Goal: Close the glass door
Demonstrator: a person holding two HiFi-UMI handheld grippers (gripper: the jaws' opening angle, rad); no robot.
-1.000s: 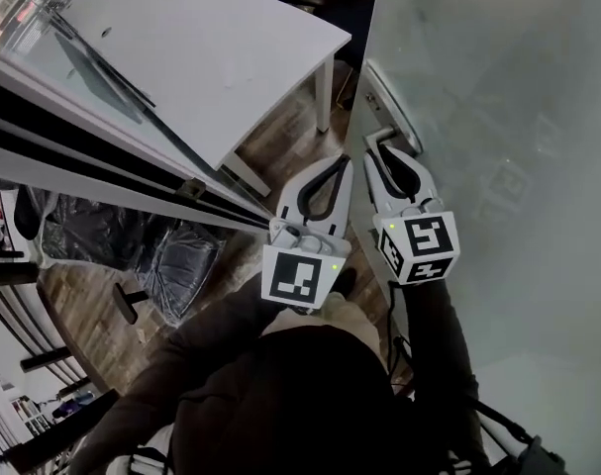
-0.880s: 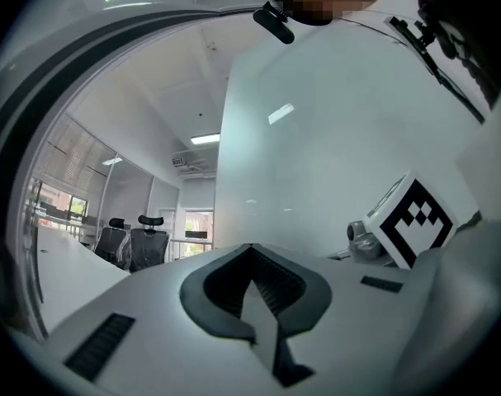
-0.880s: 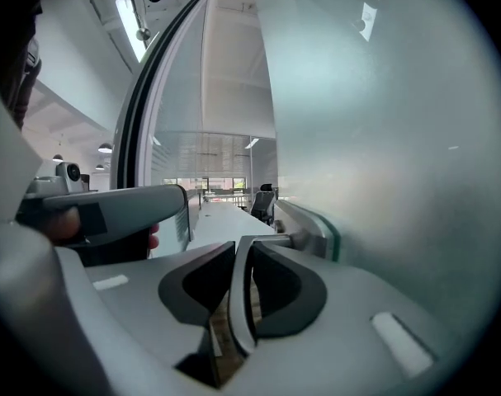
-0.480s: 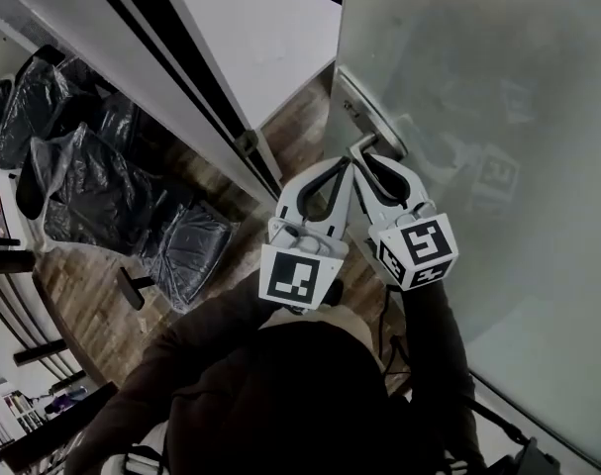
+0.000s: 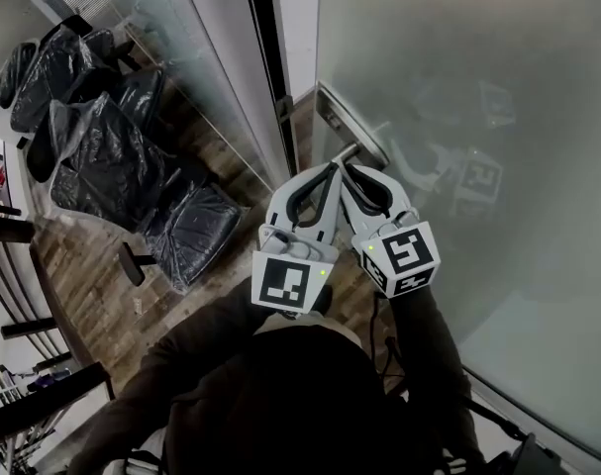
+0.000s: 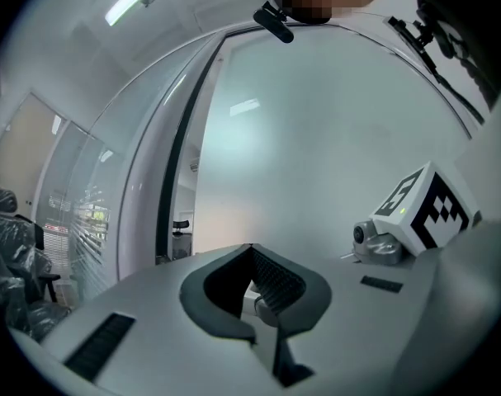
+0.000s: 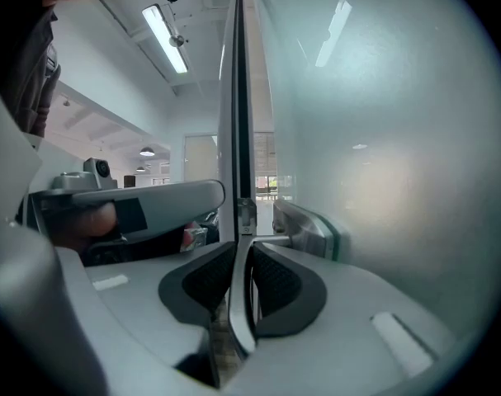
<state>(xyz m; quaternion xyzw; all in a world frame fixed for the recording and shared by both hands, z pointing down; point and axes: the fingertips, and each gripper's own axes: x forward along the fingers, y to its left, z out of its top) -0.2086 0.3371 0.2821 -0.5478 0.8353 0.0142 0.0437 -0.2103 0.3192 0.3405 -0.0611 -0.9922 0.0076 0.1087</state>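
Glass door [image 5: 478, 87] is frosted and fills the right side of the head view. Its free edge runs just beside the dark frame post [image 5: 265, 47], not yet touching. A narrow strip of wood floor [image 5: 92, 275] shows in the slot between them, so the door is almost shut.

The lever handle [image 5: 351, 153] sits on a metal plate [image 5: 357, 127] near that free edge.

Right gripper [image 5: 357, 173] is clamped on the lever. In the right gripper view the metal bar [image 7: 233, 304] runs straight between the two ribbed pads [image 7: 276, 280], with pad contact on both sides. The plate [image 7: 312, 225] is just ahead and the door glass [image 7: 382, 139] takes up the right of that view.

Left gripper [image 5: 327, 169] is right next to it on the frame side. Its tips are together with nothing held, and in its own view [image 6: 250, 250] only the oval hollow behind the closed tips shows. It isn't touching the door or the post as far as I can see.

Left of the post is a fixed glass panel [image 5: 171, 38]. Beyond it, chairs wrapped in black plastic [image 5: 112, 137] stand on the floor, well apart from the door's swing edge.
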